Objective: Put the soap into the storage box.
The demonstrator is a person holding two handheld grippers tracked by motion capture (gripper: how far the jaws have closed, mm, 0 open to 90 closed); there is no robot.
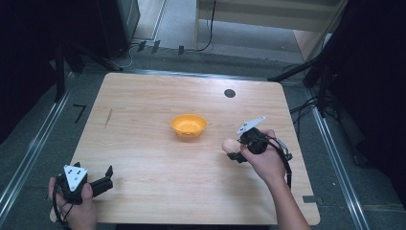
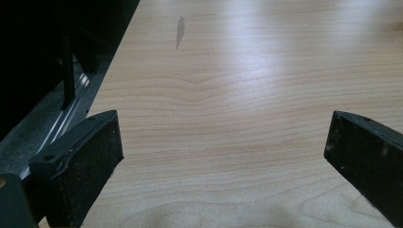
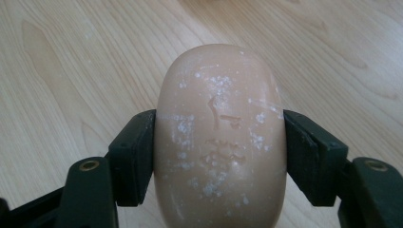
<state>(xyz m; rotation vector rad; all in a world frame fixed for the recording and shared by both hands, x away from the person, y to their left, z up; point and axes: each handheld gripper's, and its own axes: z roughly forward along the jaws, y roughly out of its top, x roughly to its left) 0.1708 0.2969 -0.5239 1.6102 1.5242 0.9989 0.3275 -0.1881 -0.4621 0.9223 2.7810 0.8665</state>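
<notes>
Tabletop (image 3: 71, 57): soap (image 3: 221, 137) between fingers (image 3: 135, 156).

An orange bowl (image 1: 189, 125) sits mid-table (image 1: 143, 158), seemingly empty.

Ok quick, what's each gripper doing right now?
Left gripper: open, holding nothing, above the table.
Right gripper: shut on the beige soap bar.

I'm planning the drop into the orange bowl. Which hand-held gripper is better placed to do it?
Right. The right hand-held gripper is shut on the soap bar, not far from the orange bowl. The left hand-held gripper is open, holds nothing, and sits at the table's near left corner.
</notes>
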